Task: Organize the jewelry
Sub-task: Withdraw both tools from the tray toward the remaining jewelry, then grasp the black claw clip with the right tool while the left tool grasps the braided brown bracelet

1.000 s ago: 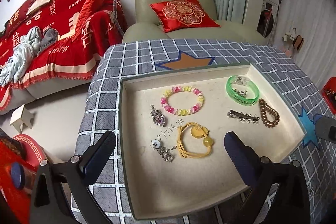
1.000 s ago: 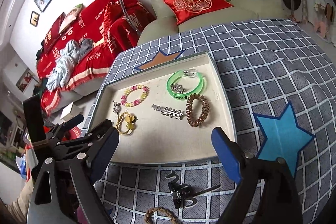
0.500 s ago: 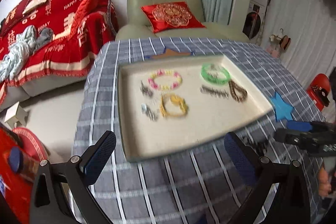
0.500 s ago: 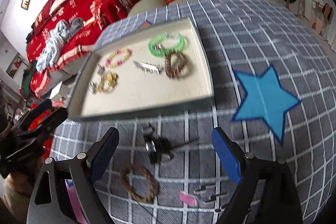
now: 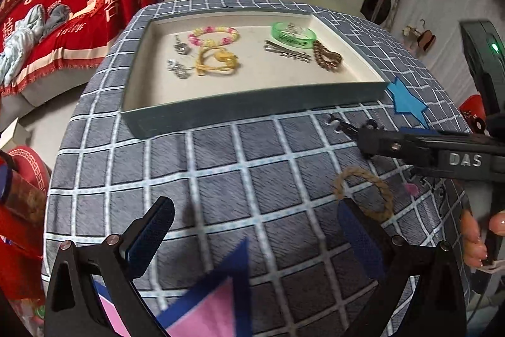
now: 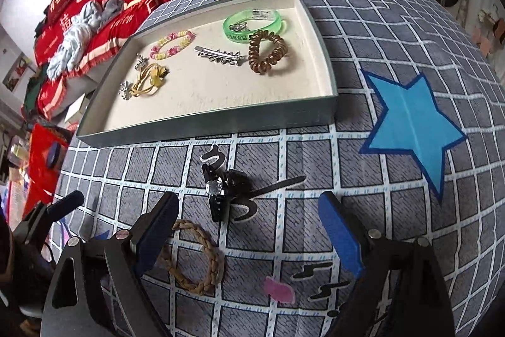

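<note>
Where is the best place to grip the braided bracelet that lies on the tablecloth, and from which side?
Probably from above, pinching one side of the braided bracelet. It lies flat as an open ring, so one finger can go inside and one outside. The right gripper is open beside it.

Both grippers are black with blue pads and shiny screws. One says "DAS" in white. The hand has pink nails.

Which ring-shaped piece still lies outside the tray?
The braided tan bracelet, on the checked cloth beside the right gripper; the other rings lie inside the tray.
</note>
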`<state>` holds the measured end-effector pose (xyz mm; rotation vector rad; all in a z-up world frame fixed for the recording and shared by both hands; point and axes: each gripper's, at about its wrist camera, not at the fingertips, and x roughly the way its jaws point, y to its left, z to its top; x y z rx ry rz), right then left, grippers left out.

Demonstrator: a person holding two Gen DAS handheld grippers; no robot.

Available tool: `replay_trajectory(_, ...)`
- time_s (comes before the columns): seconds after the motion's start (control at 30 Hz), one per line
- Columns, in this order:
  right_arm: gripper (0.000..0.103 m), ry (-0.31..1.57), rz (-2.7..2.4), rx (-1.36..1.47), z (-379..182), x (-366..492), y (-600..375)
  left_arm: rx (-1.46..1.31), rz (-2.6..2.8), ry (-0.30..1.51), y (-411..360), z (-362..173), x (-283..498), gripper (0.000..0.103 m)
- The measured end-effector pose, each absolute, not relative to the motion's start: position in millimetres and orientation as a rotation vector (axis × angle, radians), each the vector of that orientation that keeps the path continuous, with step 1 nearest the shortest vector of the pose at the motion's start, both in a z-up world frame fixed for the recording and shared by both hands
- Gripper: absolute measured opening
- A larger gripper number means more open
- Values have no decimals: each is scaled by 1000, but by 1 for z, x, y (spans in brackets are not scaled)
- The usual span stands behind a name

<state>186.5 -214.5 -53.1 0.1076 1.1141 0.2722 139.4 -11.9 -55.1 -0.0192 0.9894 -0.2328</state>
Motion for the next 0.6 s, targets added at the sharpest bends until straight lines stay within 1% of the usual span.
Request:
replay_trajectory(0.07,90,1116,284,94,-54,189,-211,-16,-237,985,-18,-55,137,103)
replay_trajectory(0.13,86,1115,293,78,-55,190,-209,-15,-238,987,-22,-54,136,103)
replay_trajectory(0.2,77,1109,299,50,-54,192,-204,-11,-242,989,-27,-55,136,103)
replay_trajectory(0.23,75,1107,305,43,-53,193,-202,-7,-242,990,-28,-55,135,103)
replay_trajectory(0.3,67,1106,323,29,-52,194,-199,2,-242,992,-32,-56,135,103)
replay_trajectory(0.33,65,1106,325,15,-52,195,-197,5,-243,993,-33,-57,135,103)
replay_trajectory(0.43,53,1101,321,-33,-52,195,-193,12,-244,996,-37,-58,135,103)
replay_trajectory(0.5,39,1099,322,-50,-52,194,-193,18,-246,1003,-40,-59,136,103)
replay_trajectory(0.57,31,1099,319,-54,-52,193,-194,22,-247,1010,-44,-62,138,103)
replay_trajectory(0.6,30,1097,318,-52,-52,193,-195,25,-248,1011,-45,-62,139,103)
